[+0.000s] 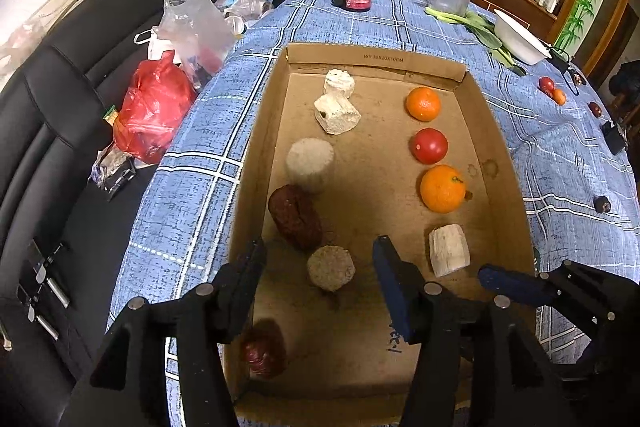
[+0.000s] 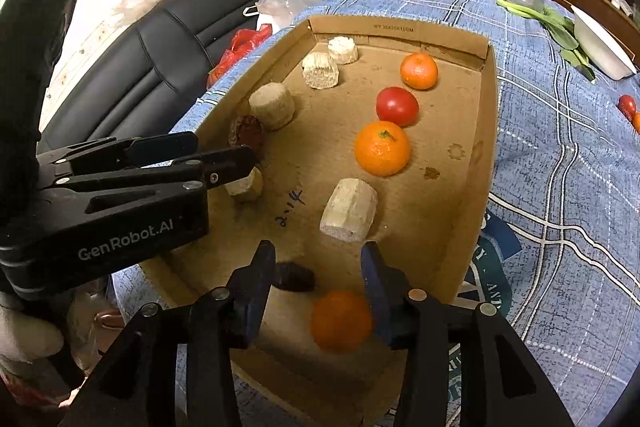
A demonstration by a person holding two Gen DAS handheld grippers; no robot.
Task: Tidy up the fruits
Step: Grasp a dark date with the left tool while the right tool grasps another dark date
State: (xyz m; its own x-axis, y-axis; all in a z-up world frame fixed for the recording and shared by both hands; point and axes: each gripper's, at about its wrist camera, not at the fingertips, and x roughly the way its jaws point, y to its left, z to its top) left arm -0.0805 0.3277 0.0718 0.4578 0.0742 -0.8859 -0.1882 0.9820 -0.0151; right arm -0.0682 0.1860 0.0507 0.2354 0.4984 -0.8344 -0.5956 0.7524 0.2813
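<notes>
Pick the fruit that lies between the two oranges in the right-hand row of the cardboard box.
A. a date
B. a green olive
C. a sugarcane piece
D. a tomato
D: the red tomato sits in the box between the far orange and the near orange.

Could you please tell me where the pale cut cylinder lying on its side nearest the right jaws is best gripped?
Grip the pale cut cylinder across its curved sides at mid-length, coming from above. It lies on its side in the cardboard box with bare floor on both flanks.
</notes>
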